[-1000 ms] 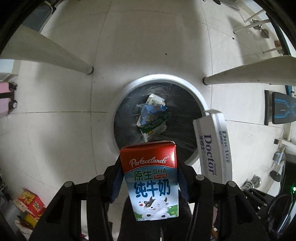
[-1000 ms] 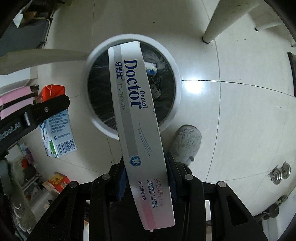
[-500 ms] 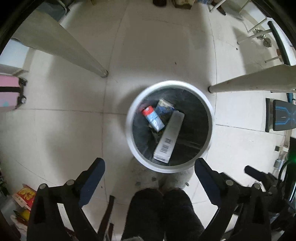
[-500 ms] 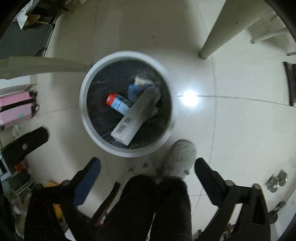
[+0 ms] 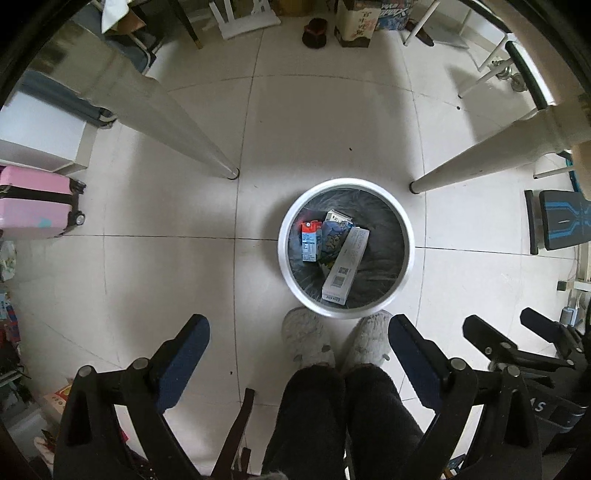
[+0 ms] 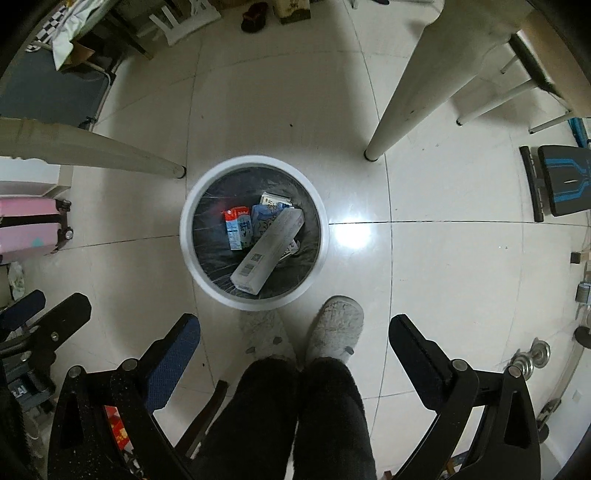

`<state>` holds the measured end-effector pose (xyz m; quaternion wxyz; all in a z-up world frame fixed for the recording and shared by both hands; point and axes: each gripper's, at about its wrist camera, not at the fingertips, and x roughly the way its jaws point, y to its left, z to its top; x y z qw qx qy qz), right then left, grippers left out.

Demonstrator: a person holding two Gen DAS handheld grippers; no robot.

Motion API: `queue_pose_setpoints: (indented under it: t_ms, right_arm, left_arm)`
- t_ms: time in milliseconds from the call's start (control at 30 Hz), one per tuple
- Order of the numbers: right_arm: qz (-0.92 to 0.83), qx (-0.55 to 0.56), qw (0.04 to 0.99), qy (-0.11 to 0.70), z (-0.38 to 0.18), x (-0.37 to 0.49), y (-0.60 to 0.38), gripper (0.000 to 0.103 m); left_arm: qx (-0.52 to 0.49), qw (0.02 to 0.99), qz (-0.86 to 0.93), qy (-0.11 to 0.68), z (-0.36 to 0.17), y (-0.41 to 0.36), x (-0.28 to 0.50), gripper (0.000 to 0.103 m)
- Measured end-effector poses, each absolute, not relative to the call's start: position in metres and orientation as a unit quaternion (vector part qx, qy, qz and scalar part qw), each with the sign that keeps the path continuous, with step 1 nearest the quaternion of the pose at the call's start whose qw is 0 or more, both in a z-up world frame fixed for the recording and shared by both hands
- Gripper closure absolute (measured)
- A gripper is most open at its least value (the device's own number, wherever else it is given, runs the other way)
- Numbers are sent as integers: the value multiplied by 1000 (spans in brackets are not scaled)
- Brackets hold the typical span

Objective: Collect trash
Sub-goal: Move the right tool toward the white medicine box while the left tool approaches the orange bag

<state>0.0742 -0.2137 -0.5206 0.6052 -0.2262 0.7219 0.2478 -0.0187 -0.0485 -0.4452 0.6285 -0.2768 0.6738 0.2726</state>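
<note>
Milk carton and toothpaste box now lie in the bin — both grippers spread empty.

Open bin mouth between two table legs.

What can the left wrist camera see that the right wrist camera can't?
Only the left wrist view shows the tall printed box standing upright at the far wall. Only the right wrist view shows the bright light glare on the floor and the metal weights. Both show the white bin holding the milk carton and toothpaste box, the pink suitcase and fuzzy slippers. Both grippers, left and right, are open.
</note>
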Motion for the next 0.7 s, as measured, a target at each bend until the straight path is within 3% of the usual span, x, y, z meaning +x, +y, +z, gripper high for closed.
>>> queue_pose_setpoints:
  t_ms: [700]
  right_arm:
    - [292, -179, 646, 682, -239, 67, -203, 0]
  left_arm:
    - [-257, 691, 325, 593, -224, -29, -34, 4]
